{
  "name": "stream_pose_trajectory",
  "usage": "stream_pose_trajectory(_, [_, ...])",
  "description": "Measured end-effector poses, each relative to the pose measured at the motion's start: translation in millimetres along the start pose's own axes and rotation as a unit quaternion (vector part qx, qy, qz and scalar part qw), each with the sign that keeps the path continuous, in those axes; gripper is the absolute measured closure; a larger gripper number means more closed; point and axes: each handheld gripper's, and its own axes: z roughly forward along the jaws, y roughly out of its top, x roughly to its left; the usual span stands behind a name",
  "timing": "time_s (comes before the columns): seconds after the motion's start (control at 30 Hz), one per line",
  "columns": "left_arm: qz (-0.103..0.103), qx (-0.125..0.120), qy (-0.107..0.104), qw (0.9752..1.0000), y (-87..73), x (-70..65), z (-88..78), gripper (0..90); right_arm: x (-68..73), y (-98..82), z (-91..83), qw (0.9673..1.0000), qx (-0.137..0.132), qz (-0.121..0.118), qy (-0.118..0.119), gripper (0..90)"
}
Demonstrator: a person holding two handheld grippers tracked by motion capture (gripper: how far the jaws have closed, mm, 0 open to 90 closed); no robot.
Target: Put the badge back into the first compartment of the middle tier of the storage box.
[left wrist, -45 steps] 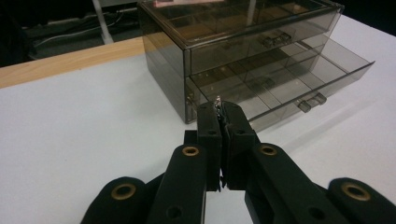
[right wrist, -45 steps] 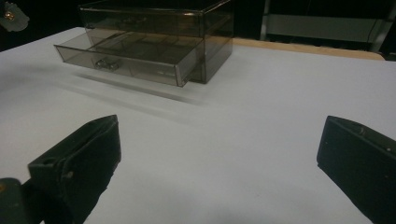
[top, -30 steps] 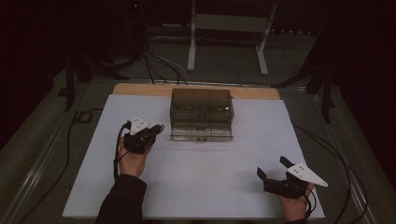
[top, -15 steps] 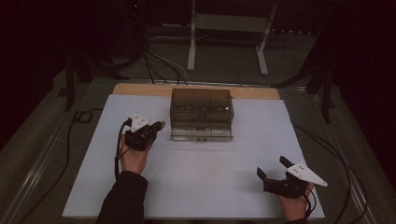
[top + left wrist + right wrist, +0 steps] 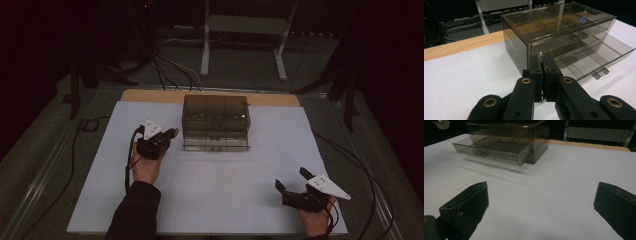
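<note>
the light, rigid, slippery drawer box (image 5: pixel 564 32) is best being taken by a drawer tab (image 5: pixel 601 72), the left gripper (image 5: pixel 541 56) being held pinched together on something tiny and shiny, too small to identify, the right gripper (image 5: pixel 540 202) being held wide apart.

We hold our left gripper (image 5: pixel 169 134) out ahead of a dark-sleeved forearm, its jaws pressed flat together with something small and shiny pinched at their tips. Off to its right and nearer to us, our right gripper (image 5: pixel 292 185) rests low in our right hand (image 5: pixel 314 221), its jaws spread wide with nothing between them.
</note>
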Motion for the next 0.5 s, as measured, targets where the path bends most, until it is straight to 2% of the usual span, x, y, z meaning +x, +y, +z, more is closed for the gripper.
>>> stream_pose_trajectory(0.5, [0.010,0.006,0.000,0.9999,7.4,-4.3,10.7,88.8,-0.3,0.0,0.1,1.0000,0.001,0.001,0.000,0.0])
